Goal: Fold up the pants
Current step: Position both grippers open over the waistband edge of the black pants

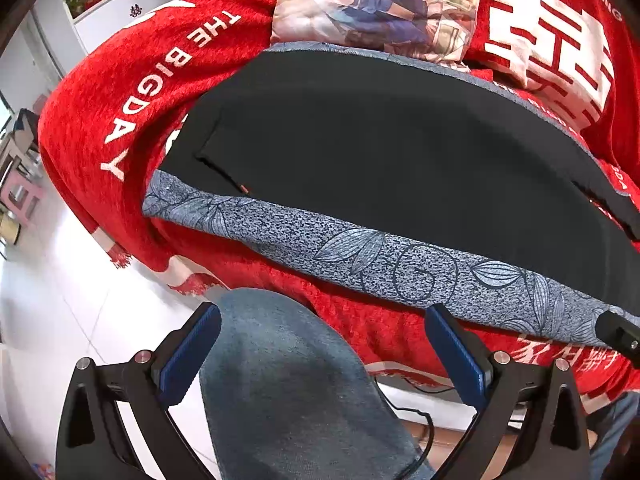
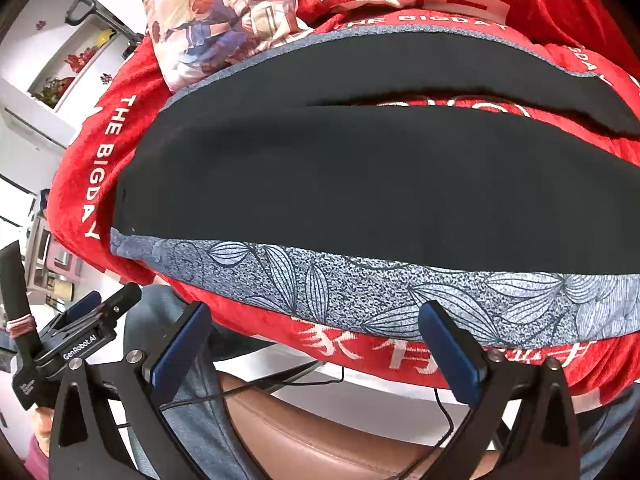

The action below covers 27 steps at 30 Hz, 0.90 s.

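**Soft black pants lie flat, both claws wide and empty**

On the left, the left claw [image 1: 322, 354] stands wide open with nothing between its blue pads; only a knee in jeans [image 1: 288, 380] shows below it. It hangs in front of the near edge of the surface and touches no cloth.

The pants [image 1: 380, 152] lie spread out on a grey leaf-pattern cloth [image 1: 400, 268], which itself rests on a red blanket [image 1: 100, 120]. The waist end seems to be at the left, where a pocket slit shows. Toward the right the two legs part, and a narrow gap of red is visible between them in the right wrist view. Behind the pants a printed pillow [image 1: 372, 4] leans on the blanket.

The fabric looks thin, matte and limp, so I judge it light and not fragile. It will sag and drape when it is lifted, and one pinch point will let the rest trail. It is better to take it at two points of an edge, for example at the waist corner and the hem, and to pinch only the black layer, not the grey cloth under it.

On the right, the right claw [image 2: 320, 350] is also wide open and empty, near the front edge of the grey cloth.
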### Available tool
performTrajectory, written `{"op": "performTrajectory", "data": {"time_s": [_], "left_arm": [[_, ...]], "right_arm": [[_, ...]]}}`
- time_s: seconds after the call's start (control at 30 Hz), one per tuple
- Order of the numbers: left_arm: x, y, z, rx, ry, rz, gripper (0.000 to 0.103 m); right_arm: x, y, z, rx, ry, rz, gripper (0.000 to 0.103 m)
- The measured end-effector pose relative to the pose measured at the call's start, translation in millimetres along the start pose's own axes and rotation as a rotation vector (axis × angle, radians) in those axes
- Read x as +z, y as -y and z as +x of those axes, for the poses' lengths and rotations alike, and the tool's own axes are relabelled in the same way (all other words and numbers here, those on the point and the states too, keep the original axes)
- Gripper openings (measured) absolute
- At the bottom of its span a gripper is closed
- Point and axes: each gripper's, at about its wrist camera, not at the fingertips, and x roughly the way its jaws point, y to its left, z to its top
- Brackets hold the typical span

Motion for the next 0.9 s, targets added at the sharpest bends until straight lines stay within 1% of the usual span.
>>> {"op": "performTrajectory", "data": {"time_s": [0.53, 0.9], "left_arm": [[-0.3, 6.3, 2.6, 0.016, -0.008, 0.021, 0.102], [2.3, 8.2, 0.5, 0.005, -0.007, 0.028, 0.102]], "right_arm": [[1.3, 0.3, -0.9, -0.014, 0.001, -0.004, 0.103], [1.1, 2.9, -3.1, -0.026, 0.007, 0.0, 0.103]]}}
